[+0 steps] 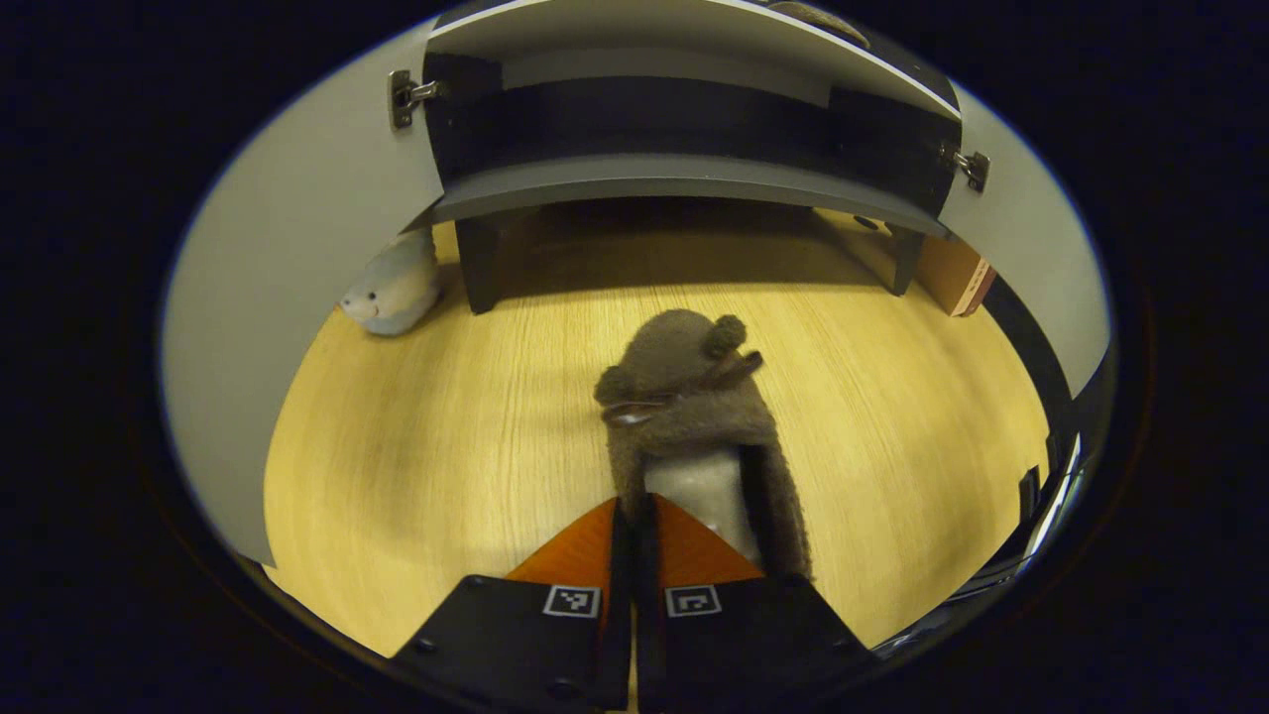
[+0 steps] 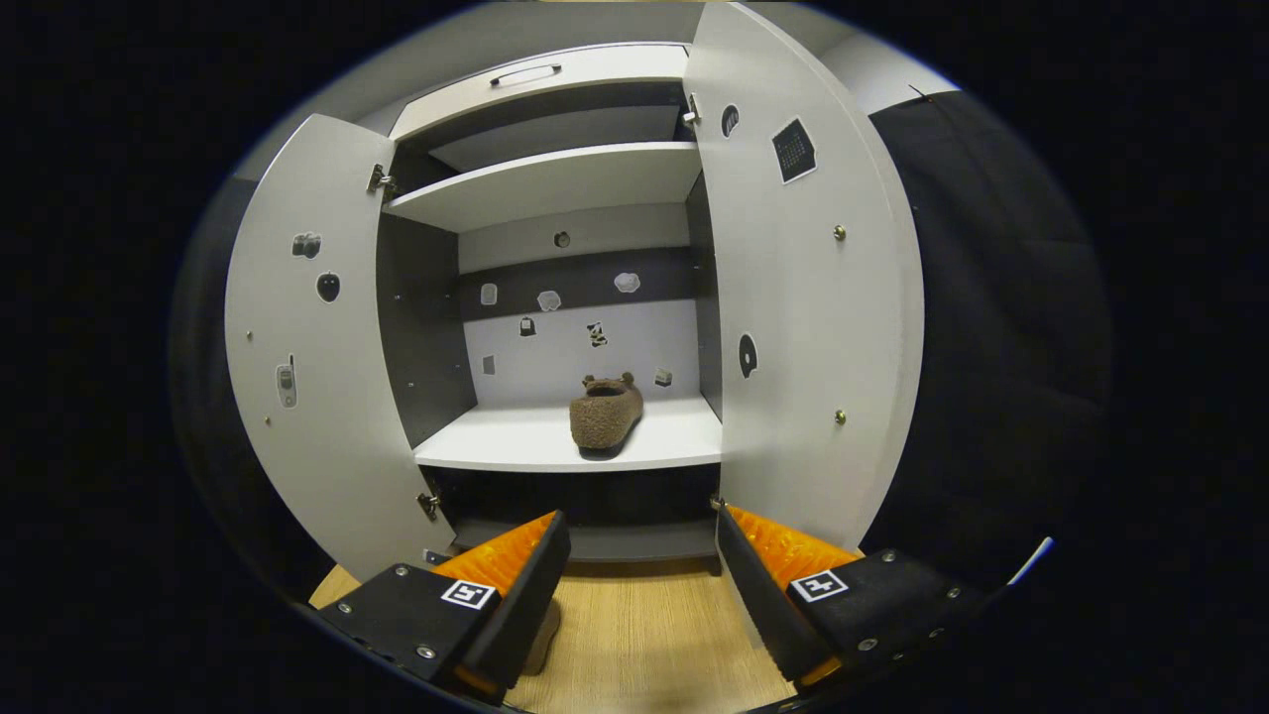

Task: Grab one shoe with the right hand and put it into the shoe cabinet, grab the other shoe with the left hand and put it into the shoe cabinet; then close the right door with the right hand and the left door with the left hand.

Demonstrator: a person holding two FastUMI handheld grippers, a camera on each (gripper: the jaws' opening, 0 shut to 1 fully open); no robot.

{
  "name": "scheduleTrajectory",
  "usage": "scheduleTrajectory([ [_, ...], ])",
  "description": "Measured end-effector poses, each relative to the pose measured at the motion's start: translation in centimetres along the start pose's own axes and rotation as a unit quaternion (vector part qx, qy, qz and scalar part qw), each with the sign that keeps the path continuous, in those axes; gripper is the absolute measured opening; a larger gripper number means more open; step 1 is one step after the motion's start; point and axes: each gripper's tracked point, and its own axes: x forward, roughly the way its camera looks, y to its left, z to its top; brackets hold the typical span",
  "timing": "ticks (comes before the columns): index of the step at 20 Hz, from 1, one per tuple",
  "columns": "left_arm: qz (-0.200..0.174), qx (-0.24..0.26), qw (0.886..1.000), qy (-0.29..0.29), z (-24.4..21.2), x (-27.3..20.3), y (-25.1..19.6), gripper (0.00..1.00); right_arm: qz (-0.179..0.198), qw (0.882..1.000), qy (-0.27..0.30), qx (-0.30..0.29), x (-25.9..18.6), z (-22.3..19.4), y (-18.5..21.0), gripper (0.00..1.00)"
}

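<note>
A: Where are the slippers?
B: One slipper (image 2: pixel 606 412) sits inside the shoe cabinet (image 2: pixel 555 183). The left hand-held gripper (image 1: pixel 634 511) pinches the other slipper (image 1: pixel 689 397) in front of the cabinet.
A: And the right hand-held gripper (image 2: pixel 642 540)?
B: Wide, holding nothing. The pinched edge looks thin, so the slipper might slip out.

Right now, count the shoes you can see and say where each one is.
2. One brown slipper sits on the cabinet's white shelf; the other slipper is on the wooden floor, gripped by the left gripper.

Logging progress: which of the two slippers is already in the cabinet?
The brown slipper on the cabinet's white shelf, untouched. The other slipper is over the wooden floor, pinched by the left gripper.
</note>
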Motion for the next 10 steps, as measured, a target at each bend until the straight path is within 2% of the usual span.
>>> scheduleTrajectory([
  [5, -0.028, -0.026, 0.999, -0.014, 3.7, -3.0, 0.0, 0.1, 0.007, 1.0, -0.005, 0.003, -0.6, 0.2, 0.4, 0.92],
  [10, -0.054, -0.064, 0.995, -0.061, 8.9, -9.5, 0.3, 0.1, 0.02, 1.0, -0.012, 0.0, -1.2, 0.6, 1.3, 0.92],
])
